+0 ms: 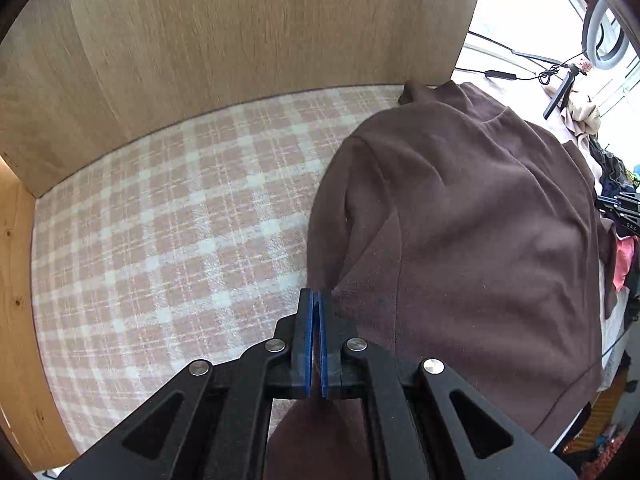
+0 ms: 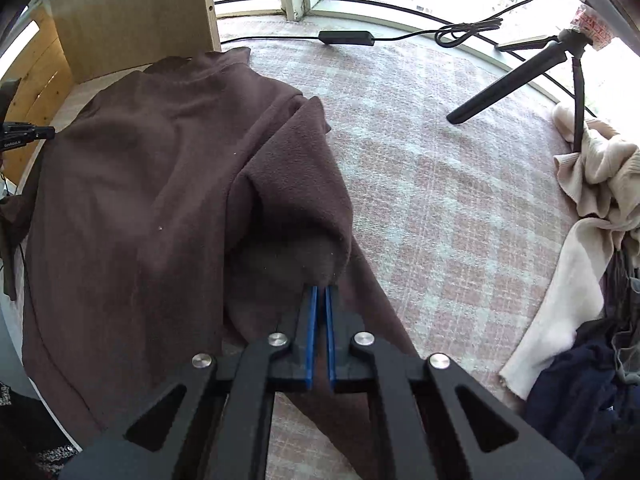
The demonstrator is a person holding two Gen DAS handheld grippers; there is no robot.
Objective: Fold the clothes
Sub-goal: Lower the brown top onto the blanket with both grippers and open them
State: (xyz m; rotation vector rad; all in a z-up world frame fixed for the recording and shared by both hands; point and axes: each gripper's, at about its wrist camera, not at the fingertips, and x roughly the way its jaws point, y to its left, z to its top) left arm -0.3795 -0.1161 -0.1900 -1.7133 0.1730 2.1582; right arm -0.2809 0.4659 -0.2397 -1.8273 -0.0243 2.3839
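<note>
garment: a brown sweater [image 1: 472,216] is spread on a pink and white checked blanket [image 1: 168,216], collar end toward a wooden panel [image 1: 240,32].
left gripper [image 1: 317,296]: its blue fingers [image 1: 308,340] are pressed together at the sweater's left edge, where the brown cloth is pinched between the tips; more brown cloth is seen under the black frame.
right gripper [image 2: 322,290]: its blue fingers [image 2: 312,336] are clenched on a fold of the sweater's sleeve [image 2: 296,184], which is doubled over onto the body of the sweater; the cloth is bunched right at the tips.
sweater in the right view: the body [image 2: 132,208] is laid to the left of the fingers, the right edge is trailed down along the blanket [image 2: 452,200].
far side: a black cable with an inline box [image 2: 346,37] is laid along the window sill, and a black tripod [image 2: 516,80] is stood on the blanket to the right.
right edge: a cream garment [image 2: 588,200] and dark clothes [image 2: 584,392] are heaped well apart from the sweater.
</note>
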